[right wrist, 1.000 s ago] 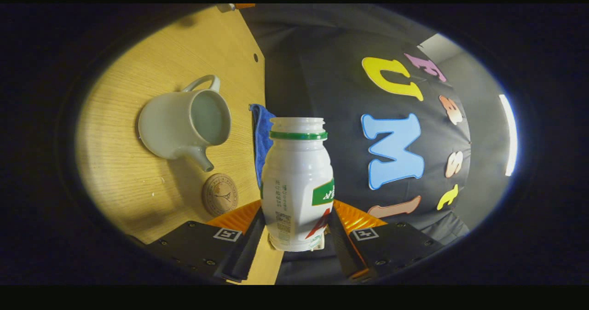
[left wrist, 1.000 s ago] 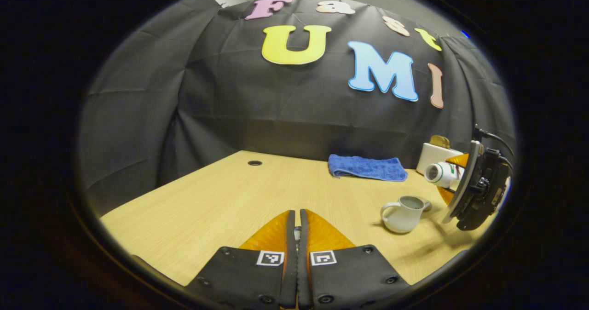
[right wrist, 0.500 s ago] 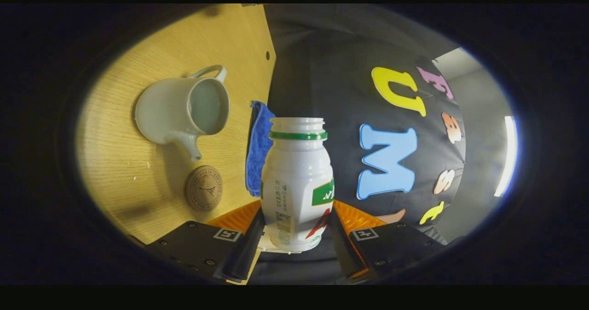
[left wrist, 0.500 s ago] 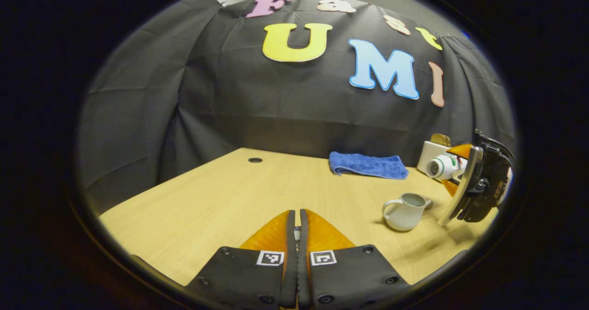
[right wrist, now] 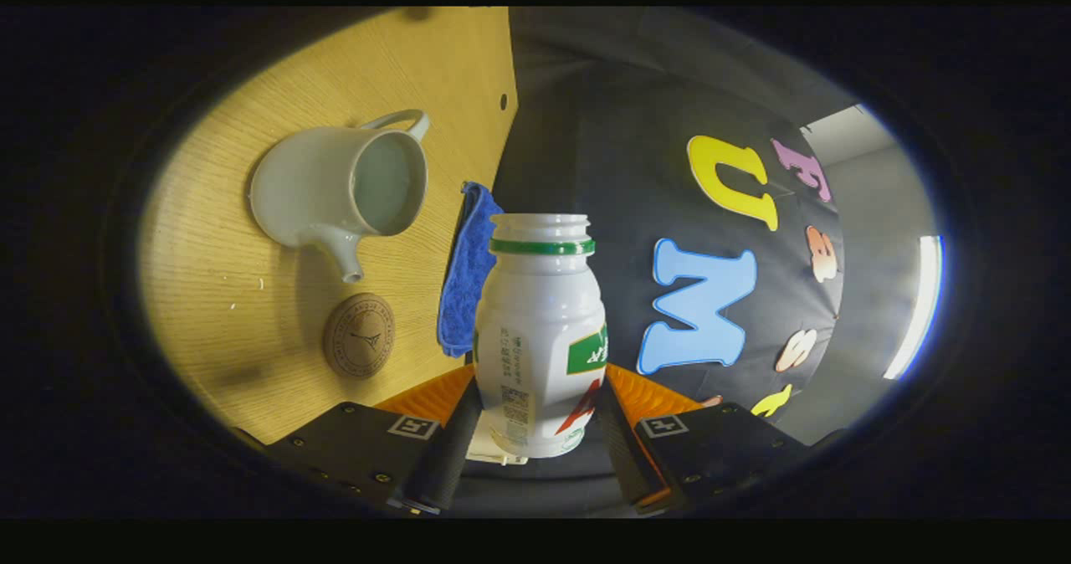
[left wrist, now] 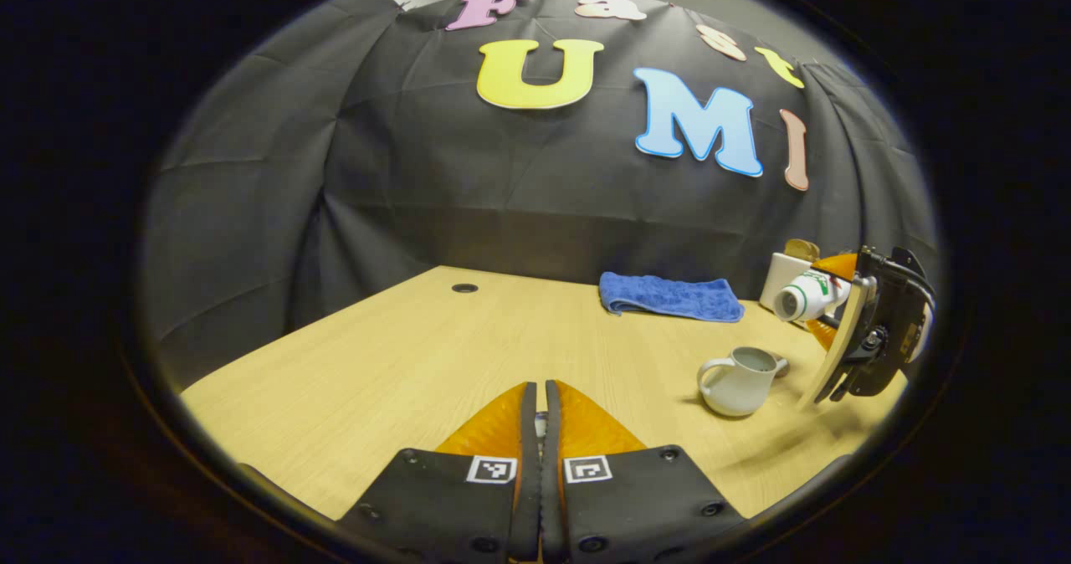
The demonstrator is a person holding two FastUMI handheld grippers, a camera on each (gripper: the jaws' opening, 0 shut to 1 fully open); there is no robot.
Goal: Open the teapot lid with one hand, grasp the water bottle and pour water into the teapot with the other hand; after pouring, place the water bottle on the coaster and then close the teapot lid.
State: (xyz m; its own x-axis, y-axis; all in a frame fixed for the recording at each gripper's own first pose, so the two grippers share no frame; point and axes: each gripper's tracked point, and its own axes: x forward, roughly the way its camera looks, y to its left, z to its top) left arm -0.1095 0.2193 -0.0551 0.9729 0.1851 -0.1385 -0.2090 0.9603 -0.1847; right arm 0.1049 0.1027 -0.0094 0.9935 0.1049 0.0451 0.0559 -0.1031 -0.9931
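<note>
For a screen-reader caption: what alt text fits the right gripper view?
The right gripper holds a capless white water bottle on its side. Past it, an open teapot, a round coaster and a blue cloth sit on a wooden table.

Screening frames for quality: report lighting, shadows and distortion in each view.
Left gripper view: fisheye bends the table edges; the teapot casts a soft shadow. Right gripper view: glare streaks the bottle; the scene is rolled sideways; a bright light strip at right.
</note>
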